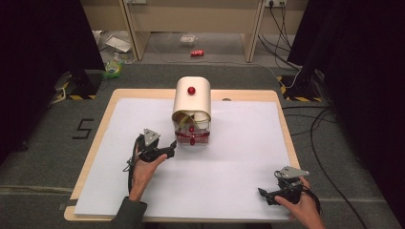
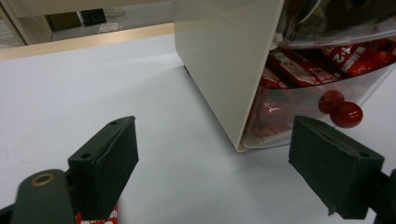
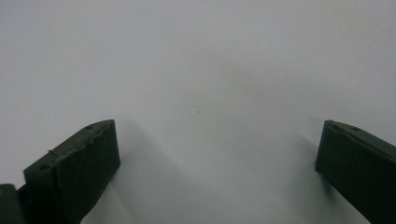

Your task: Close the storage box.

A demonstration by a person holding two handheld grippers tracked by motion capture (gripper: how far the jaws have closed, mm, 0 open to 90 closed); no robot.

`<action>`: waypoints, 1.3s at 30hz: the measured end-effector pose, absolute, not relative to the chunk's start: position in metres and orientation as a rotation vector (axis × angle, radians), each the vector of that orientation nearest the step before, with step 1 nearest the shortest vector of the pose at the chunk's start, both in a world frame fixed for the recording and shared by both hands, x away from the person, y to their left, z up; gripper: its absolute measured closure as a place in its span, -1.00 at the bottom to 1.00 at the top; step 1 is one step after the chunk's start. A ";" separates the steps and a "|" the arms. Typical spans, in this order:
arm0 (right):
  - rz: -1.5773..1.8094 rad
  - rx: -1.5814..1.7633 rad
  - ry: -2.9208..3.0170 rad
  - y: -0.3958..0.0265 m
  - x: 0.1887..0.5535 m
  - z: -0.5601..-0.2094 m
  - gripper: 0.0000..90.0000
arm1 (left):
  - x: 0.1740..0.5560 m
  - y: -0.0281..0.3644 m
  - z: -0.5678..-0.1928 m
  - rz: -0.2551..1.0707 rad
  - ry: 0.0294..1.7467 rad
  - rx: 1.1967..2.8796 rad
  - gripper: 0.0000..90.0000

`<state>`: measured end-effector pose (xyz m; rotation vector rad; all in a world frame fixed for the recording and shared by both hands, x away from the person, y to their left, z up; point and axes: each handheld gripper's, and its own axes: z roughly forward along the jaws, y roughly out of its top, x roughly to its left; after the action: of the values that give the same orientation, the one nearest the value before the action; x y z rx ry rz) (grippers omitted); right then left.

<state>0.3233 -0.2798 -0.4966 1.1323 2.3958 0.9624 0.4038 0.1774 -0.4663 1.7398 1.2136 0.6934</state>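
Nothing looks done yet: the left hand-held gripper (image 1: pixel 168 149), wide open and empty, nears the box (image 1: pixel 191 102), while the right hand-held gripper (image 1: pixel 264 193) rests open and empty on the bench (image 1: pixel 239 157).

One cream box (image 1: pixel 191 98) with three red knobs (image 1: pixel 191 90) stands on one white sheet (image 1: pixel 229 157) over one wooden table (image 1: pixel 106 109), with two grippers (image 1: pixel 165 150) and two hands (image 1: pixel 145 167).

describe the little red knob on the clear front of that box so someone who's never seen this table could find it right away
On the white sheet stands a cream roll-top box, near the table's far edge. Its lower front is a clear door over red snack packets. The red knob sits low on that door, facing the left gripper; another red knob tops the cream lid.
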 end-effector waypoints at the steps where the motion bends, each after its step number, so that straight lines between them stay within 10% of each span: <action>1: 0.962 1.133 2.396 -0.280 0.323 -0.497 -1.00 | 0.403 0.178 -0.466 0.692 1.214 1.739 -0.67; 39: 0.962 1.132 2.397 -0.280 0.323 -0.497 -0.99 | 0.377 0.177 -0.467 0.622 1.174 1.749 -0.67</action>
<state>0.3231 -0.2798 -0.4966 1.1317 2.3965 0.9618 0.3767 0.1768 -0.4667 1.7494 1.1737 0.6222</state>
